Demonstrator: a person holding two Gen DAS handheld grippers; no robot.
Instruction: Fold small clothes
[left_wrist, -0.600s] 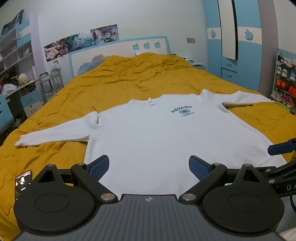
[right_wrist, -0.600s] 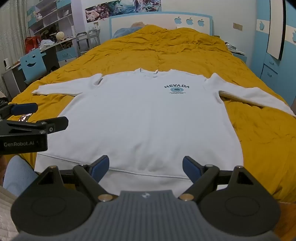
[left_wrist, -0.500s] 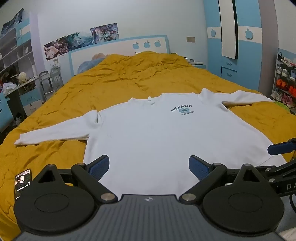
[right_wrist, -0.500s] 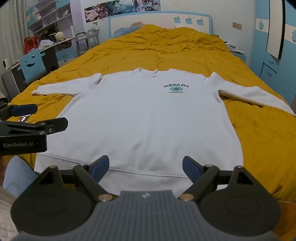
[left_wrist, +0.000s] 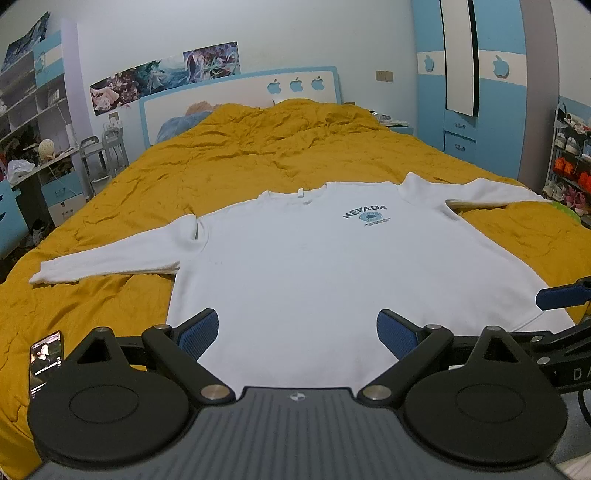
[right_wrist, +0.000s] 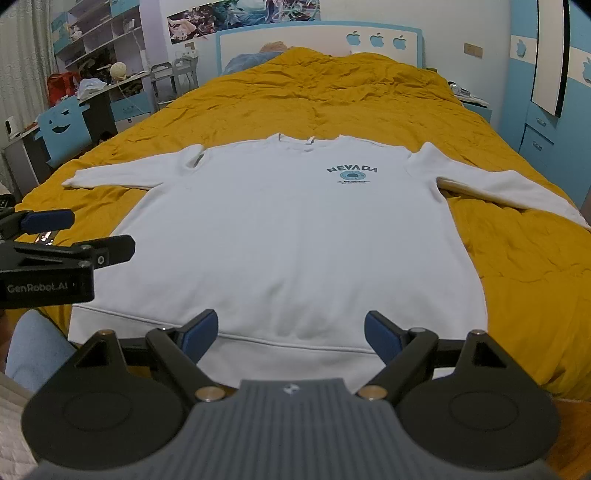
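A white sweatshirt (left_wrist: 332, 266) is lying face up and spread flat across the middle of both views, its collar pointing toward the top of the frame, its hem running along the bottom just above the grippers, and its sleeves reaching out to the left and right edges. A small blue "NEVADA" print (right_wrist: 352, 172) is sitting right of centre on the chest. No fold looks begun yet.

The left gripper (left_wrist: 297, 334) is hovering over the hem with its jaws standing wide and nothing between them; the right gripper (right_wrist: 291, 332) is doing the same, jaws wide and empty. In the right wrist view the left gripper is also poking in from the left edge.

Judging from this layout, the step in hand is picking a first grasp. It is probably worth taking a sleeve near its cuff or a hem corner, pinching only the fabric meant to move (the cloth looks thick and soft, so it may drag the layer beneath), and lifting low while carrying it across so the body is not being pulled out of square.

The sweatshirt is resting on a rumpled mustard-yellow quilt (left_wrist: 258, 155) covering a bed, whose wrinkles could be creeping into the fold. A phone (left_wrist: 46, 360) is lying on the quilt at lower left. Beyond, a white-and-blue headboard (right_wrist: 317, 40) is filling the top centre, a blue wardrobe (left_wrist: 476, 92) is standing at upper right, and cluttered shelves (right_wrist: 96, 33) are lining the upper left.
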